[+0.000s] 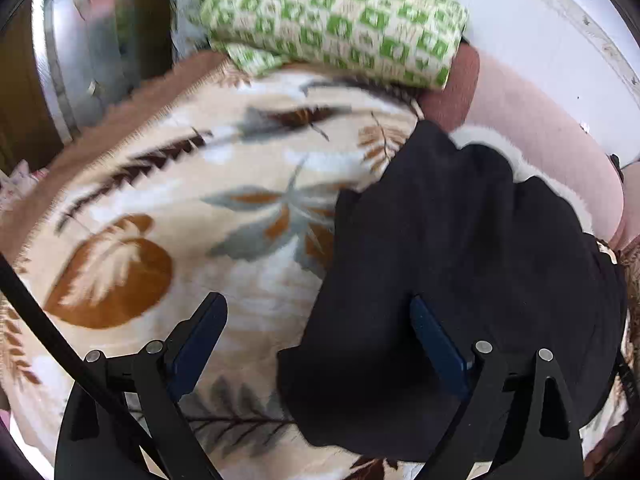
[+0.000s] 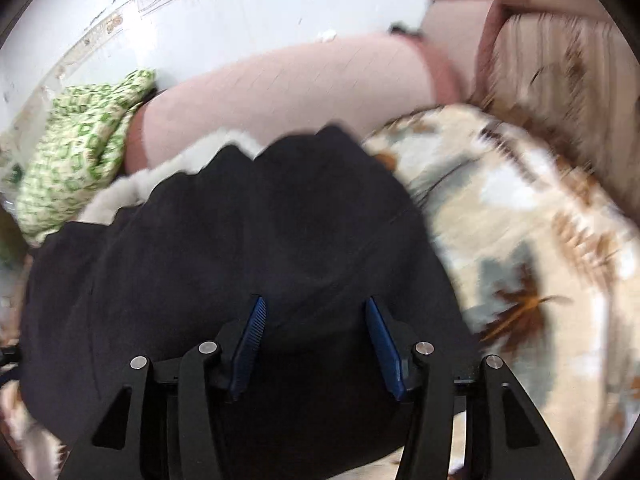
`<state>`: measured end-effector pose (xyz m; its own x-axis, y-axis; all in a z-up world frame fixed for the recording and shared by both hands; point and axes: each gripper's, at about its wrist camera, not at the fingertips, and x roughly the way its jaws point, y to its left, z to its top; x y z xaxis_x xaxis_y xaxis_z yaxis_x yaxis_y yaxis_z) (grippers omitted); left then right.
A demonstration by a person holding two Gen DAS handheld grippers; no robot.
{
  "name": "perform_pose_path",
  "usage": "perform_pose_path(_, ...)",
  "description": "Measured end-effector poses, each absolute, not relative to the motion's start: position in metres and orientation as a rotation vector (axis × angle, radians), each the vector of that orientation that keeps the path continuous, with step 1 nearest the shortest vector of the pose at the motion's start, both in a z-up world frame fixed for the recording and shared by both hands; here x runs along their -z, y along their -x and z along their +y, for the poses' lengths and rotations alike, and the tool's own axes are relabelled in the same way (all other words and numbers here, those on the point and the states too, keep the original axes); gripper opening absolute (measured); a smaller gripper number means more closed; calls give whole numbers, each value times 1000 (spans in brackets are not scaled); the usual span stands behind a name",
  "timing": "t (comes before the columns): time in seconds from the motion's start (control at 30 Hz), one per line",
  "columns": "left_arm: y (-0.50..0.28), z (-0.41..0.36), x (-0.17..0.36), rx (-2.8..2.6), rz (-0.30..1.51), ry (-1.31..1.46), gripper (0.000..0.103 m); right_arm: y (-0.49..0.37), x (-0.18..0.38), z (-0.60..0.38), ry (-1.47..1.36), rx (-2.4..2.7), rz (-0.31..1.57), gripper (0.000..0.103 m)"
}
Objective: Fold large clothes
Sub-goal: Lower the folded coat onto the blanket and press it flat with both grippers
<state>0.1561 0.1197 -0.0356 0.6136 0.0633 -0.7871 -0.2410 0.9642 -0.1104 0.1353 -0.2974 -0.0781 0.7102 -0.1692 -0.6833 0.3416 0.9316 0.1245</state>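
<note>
Left hand-held gripper is spread wide with nothing pinched. One blue pad hangs over the leaf-print blanket, and the other sits over the edge of the black garment. So it's released, as far as I can see.

Right hand-held gripper is about half open and pointing down onto the same black garment. The fabric fills the space under and between the pads, but they aren't squeezing a fold, so I'd call that one loose too.

The garment lies bunched on the blanket. In the left wrist view it fills the area from about 3 to 6 o'clock, and in the right wrist view it takes up the centre and the lower left. There's a white fleecy lining peeking out along its far edge.

Further out, a green-and-white patterned cloth sits at 12 o'clock in the left view. A pink cushioned edge runs past at about 2 o'clock, just beyond the garment. Both views are pretty motion-blurred.
</note>
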Motion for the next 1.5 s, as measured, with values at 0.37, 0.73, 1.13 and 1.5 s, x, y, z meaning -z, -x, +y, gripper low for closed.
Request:
perform_pose_path(0.37, -165, 114, 49, -206, 939, 88, 93, -140, 87, -292, -228, 291, 762, 57)
perform_pose_path(0.73, -131, 106, 14, -219, 797, 65, 93, -122, 63, -278, -162, 325, 653, 58)
perform_pose_path(1.13, -84, 81, -29, -348, 449, -71, 96, -116, 58, -255, -106, 286, 629, 58)
perform_pose_path(1.5, -56, 59, -45, -210, 347, -40, 98, -99, 49, -224, -51, 192, 620, 61)
